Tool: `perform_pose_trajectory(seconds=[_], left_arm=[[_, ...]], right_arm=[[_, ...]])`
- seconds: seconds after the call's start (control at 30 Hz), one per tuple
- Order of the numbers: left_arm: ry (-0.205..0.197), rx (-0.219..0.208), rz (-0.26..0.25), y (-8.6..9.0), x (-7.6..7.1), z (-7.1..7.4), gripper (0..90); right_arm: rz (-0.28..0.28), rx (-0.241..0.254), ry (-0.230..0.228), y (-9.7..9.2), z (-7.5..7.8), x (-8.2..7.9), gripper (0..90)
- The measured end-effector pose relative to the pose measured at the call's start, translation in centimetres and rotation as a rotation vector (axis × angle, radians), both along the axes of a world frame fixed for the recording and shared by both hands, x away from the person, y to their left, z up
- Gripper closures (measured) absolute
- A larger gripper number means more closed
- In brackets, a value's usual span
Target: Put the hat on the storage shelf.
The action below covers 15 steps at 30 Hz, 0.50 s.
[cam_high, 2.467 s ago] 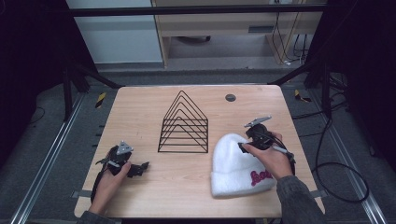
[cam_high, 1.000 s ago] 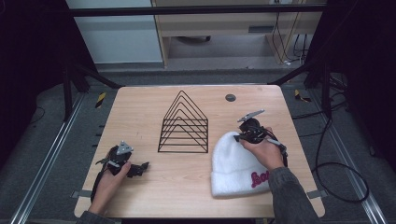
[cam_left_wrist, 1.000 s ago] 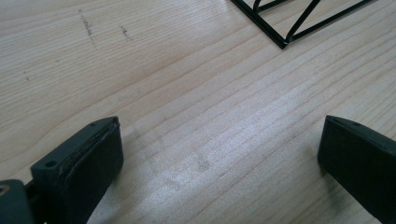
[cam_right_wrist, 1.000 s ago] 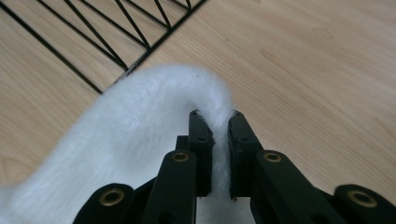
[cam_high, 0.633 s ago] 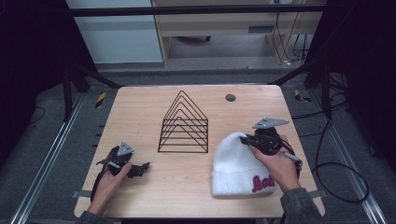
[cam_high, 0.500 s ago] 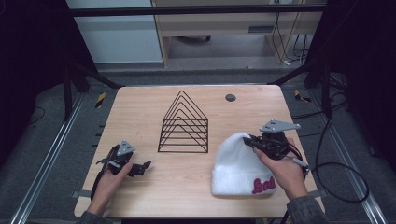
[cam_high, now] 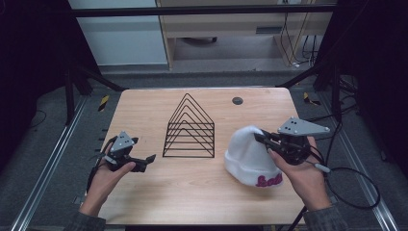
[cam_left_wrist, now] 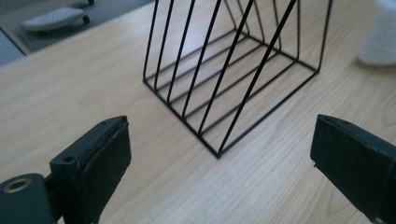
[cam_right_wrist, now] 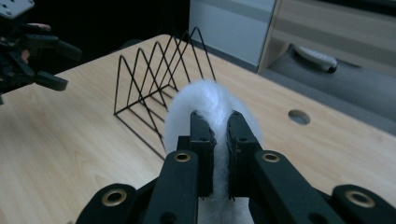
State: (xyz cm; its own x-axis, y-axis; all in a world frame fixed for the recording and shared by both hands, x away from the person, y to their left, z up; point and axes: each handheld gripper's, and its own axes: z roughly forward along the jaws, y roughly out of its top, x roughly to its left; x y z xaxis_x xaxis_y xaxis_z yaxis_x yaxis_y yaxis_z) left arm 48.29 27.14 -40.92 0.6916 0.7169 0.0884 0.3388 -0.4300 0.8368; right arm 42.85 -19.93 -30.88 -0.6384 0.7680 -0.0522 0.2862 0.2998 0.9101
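- One white knitted hat (cam_high: 248, 156) is lying on the right half of the wooden table (cam_high: 144, 115), its crown pointing toward the far edge and its folded brim, bearing red lettering, facing the person.
- Its fabric is looking soft and fuzzy in the right gripper view (cam_right_wrist: 215, 105), where a fold of it is standing up in a rounded hump.
- The right gripper (cam_high: 263, 140) is pinching that fold at the hat's upper right side; its two black jaws are pressing together with only the knit between them.
- The right hand (cam_high: 300, 173) is gripping the tool from below, forearm entering from the bottom edge, cable trailing off to the right.
- A black wire rack (cam_high: 190, 127) of triangular frames is standing upright at mid-table, just left of the hat and apart from it.
- The left gripper (cam_high: 146, 161) is resting low over the table near the left edge, jaws spread wide and holding nothing, pointing toward the rack (cam_left_wrist: 233, 74).
- The left hand (cam_high: 108, 175) is wrapping the tool's body from behind.
- A small round hole (cam_high: 237, 100) is showing in the tabletop near the far edge.
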Motion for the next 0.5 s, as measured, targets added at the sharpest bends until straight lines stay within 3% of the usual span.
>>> perform_pose_trajectory(seconds=[0.1, 0.13, 0.27, 0.37, 0.4, 0.5], left_arm=[[-0.018, -0.025, -0.024, -0.4, 0.3, 1.9, 4.7], [-0.018, -0.025, -0.024, -0.4, 0.3, 1.9, 4.7], [-0.057, 0.006, -0.041, -1.3, 0.9, 4.2, 5.7], [-0.07, -0.02, -0.037, -1.6, 1.3, 5.1, 6.6], [-0.076, -0.033, -0.043, -1.7, 1.5, 5.6, 6.6], [-0.09, -0.032, -0.051, -2.1, 1.8, 6.6, 6.5]], right_arm=[[-0.001, -0.013, -0.009, 0.4, 0.9, 0.8, 83.7], [0.0, -0.017, -0.013, 0.5, 1.2, 1.1, 83.7], [0.0, -0.027, -0.035, 1.0, 2.9, 2.0, 83.7], [0.007, -0.037, -0.053, 1.4, 3.9, 2.4, 83.7], [0.009, -0.046, -0.068, 1.9, 4.9, 2.8, 83.7], [0.014, -0.054, -0.092, 2.4, 6.3, 3.3, 83.7]])
